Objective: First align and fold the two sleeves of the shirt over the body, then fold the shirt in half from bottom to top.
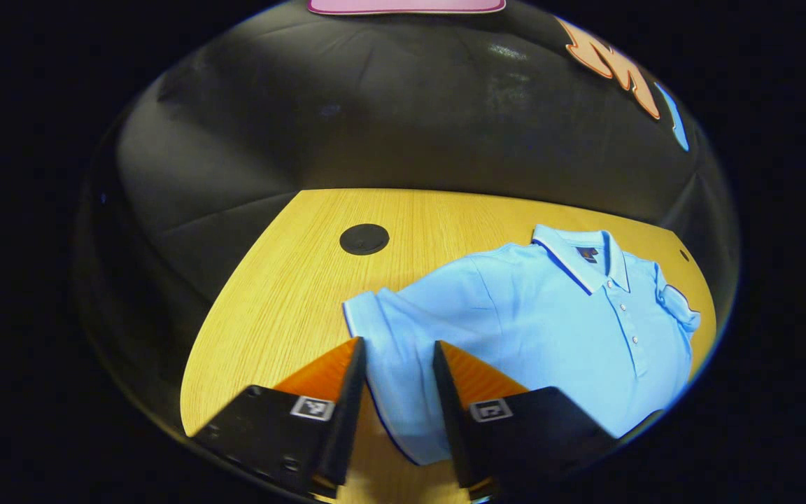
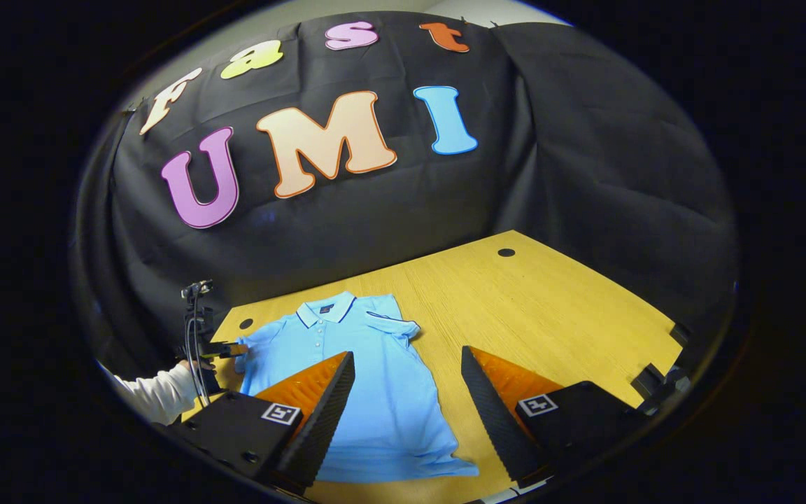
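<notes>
A light blue polo shirt [image 1: 550, 329] lies face up on the wooden table [image 1: 284, 280], collar toward the far wall. My left gripper [image 1: 397, 346] is open low over the shirt's left sleeve [image 1: 375, 315], with sleeve cloth showing between its fingers. In the right gripper view the shirt [image 2: 375, 392] lies spread out, and its right sleeve [image 2: 394, 323] is slightly rumpled. My right gripper [image 2: 406, 353] stands open above the shirt's lower right side, apart from the cloth. The left gripper [image 2: 224, 348] is also seen at the far sleeve, held by a hand in a white sleeve [image 2: 158, 393].
A round black grommet [image 1: 364, 239] is set in the table behind the shirt, and another [image 2: 506, 252] sits far right. Bare wood [image 2: 571, 322] stretches to the shirt's right. Dark fittings [image 2: 662, 381] stand at the table's right edge. Black cloth walls close in the back.
</notes>
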{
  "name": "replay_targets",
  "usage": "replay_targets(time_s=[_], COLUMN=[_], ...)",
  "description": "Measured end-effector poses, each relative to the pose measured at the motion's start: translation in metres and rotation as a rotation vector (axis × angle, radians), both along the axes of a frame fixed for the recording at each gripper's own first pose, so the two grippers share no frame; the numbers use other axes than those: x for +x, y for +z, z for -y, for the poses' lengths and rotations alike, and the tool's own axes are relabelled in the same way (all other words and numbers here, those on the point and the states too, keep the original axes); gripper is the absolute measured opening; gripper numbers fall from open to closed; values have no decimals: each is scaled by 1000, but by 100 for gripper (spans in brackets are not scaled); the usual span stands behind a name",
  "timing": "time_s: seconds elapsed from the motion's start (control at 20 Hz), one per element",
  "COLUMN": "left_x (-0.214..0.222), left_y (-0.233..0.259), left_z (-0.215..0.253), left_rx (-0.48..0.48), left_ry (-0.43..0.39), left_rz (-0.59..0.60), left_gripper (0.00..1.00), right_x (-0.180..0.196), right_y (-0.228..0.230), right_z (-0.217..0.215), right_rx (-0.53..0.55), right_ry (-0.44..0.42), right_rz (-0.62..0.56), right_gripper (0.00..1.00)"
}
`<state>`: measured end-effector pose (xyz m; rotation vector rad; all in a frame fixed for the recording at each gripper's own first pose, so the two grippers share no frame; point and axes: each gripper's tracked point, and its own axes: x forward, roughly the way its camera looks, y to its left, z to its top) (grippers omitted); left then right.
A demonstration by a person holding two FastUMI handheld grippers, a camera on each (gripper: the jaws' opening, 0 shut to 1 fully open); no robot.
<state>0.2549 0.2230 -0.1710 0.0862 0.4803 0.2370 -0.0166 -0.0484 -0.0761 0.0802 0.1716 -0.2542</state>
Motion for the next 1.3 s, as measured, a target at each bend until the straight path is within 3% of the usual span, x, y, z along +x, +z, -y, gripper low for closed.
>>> replay_targets(time_s=[0.05,0.1,0.15,0.4,0.6,0.9,1.0,1.05,1.25,1.3], left_x=[2,1,2,-1,6,17,13,9,-35,-52], left_y=[-4,-2,-2,23,45,13,6,9,34,37], left_z=[3,6,8,34,90,182,204,212,209,204], left_rx=[-11,-19,-25,-87,-106,-43,-51,-55,23,47], left_ry=[-10,-15,-21,-40,-133,-289,-317,-332,-330,-323], left_rz=[-6,-3,-5,70,117,13,-3,4,56,63], left_gripper=[31,22,5,0,0,1,8,22,96,94], right_x=[-1,-2,-4,-11,-12,-10,-10,-10,-14,-15], right_y=[0,0,-1,-3,1,3,-3,-8,-38,-46], right_z=[0,0,-1,0,2,5,5,7,8,9], right_rx=[-3,-7,-9,-22,-21,-45,-58,-66,-102,-111], right_ry=[1,0,1,-2,3,27,40,48,105,123], right_rz=[2,2,2,-3,7,14,-4,-13,-84,-106], right_gripper=[97,97,97,97,97,97,97,97,97,97])
